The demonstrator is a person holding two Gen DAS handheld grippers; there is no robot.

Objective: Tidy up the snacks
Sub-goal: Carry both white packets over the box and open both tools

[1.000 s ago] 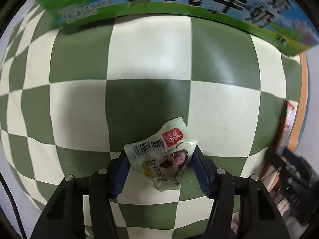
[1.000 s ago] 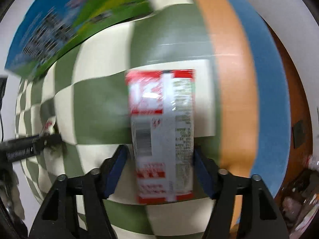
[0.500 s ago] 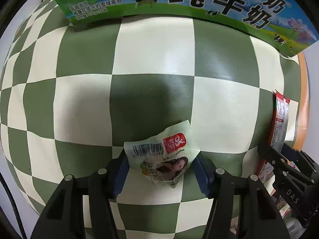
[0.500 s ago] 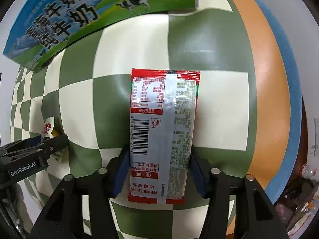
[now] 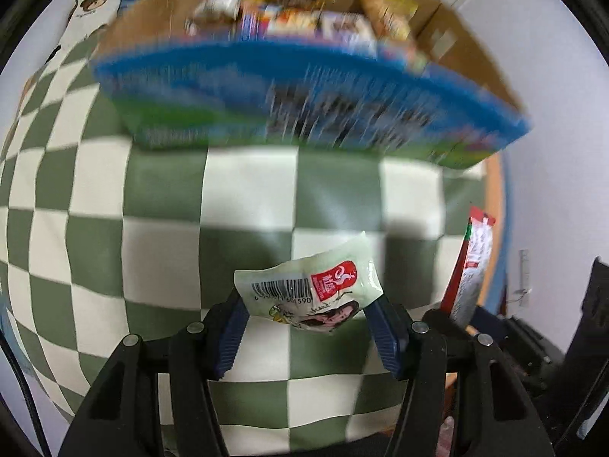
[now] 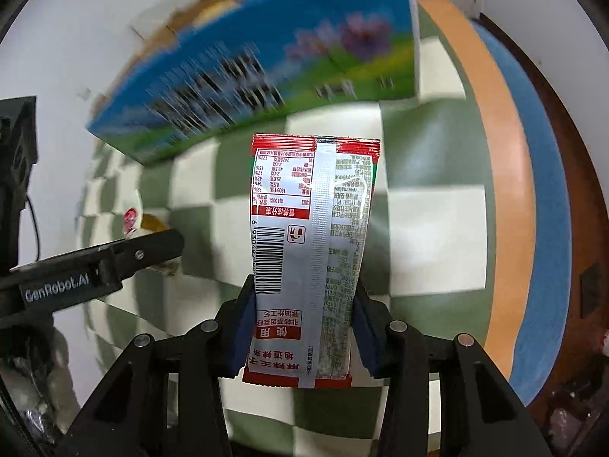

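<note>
In the left wrist view, the left gripper [image 5: 308, 323] pinches a small pale green snack packet [image 5: 310, 291] between its blue pads, at lower centre of the frame. The packet is crumpled and tilted, showing a barcode strip, a red logo square and a printed portrait near its lower edge. It hangs above the green-and-cream checkered cloth [image 5: 152, 228].

Across the upper part of that frame sits an open cardboard box [image 5: 312, 87], its near side printed blue and green and smeared by motion blur; assorted wrapped snacks [image 5: 304, 11] show inside it at the top of the frame.

In the right wrist view, the right gripper [image 6: 304, 327] clamps a long red-and-silver snack sachet [image 6: 312, 243] by its lower part, at centre frame. The sachet stands upright with its back facing the camera: a silver centre seam, a barcode on the left, dense small print and red bands at both ends. The same sachet appears edge-on at the right of the left wrist view.

At the left edge of the right wrist view, the left gripper's black arm crosses the frame, with the green packet partly hidden behind it.
</note>
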